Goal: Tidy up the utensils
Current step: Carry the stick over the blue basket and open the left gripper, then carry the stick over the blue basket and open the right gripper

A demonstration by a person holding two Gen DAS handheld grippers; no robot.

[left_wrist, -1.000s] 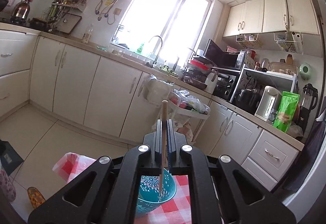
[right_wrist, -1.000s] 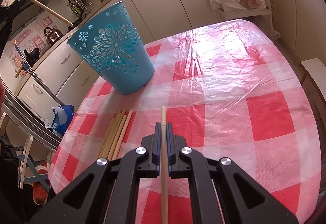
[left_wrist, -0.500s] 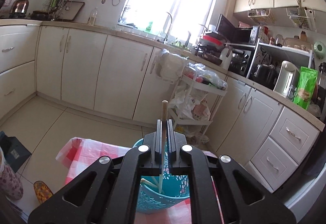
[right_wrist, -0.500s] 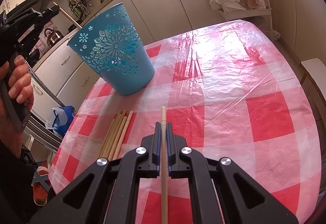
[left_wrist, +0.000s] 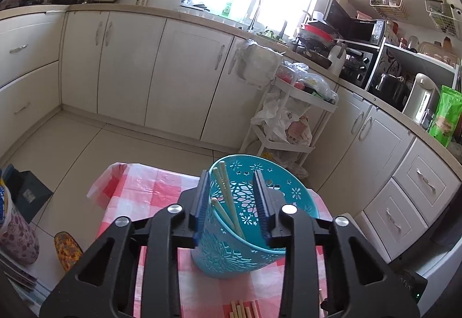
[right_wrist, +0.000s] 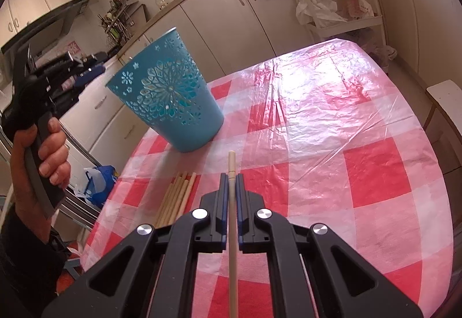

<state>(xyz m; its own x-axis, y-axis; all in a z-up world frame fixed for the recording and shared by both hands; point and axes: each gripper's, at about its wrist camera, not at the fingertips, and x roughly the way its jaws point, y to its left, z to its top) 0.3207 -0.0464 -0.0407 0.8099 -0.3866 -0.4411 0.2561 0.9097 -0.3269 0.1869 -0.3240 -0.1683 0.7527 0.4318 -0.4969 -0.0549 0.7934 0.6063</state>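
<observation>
A teal cut-out basket (left_wrist: pixel 248 219) stands on the red-and-white checked table (right_wrist: pixel 332 130); it also shows in the right wrist view (right_wrist: pixel 170 92). Several wooden chopsticks (left_wrist: pixel 226 199) lean inside it. My left gripper (left_wrist: pixel 232 202) is open and empty, just above the basket's rim; it also shows in the right wrist view (right_wrist: pixel 83 69), held left of the basket. My right gripper (right_wrist: pixel 231 191) is shut on one wooden chopstick (right_wrist: pixel 232 219) above the table. Several loose chopsticks (right_wrist: pixel 177 193) lie on the cloth left of it, and their ends show in the left wrist view (left_wrist: pixel 244 309).
White kitchen cabinets (left_wrist: pixel 184 75) and a white trolley with plastic bags (left_wrist: pixel 291 115) stand beyond the table. A blue bag (right_wrist: pixel 98 182) sits on the floor at the table's left. A white stool edge (right_wrist: pixel 447 98) is at the right.
My left gripper held a chopstick over the basket, then opened; the chopstick now lies inside the basket. The left view has tilted down. The right gripper has not moved.
</observation>
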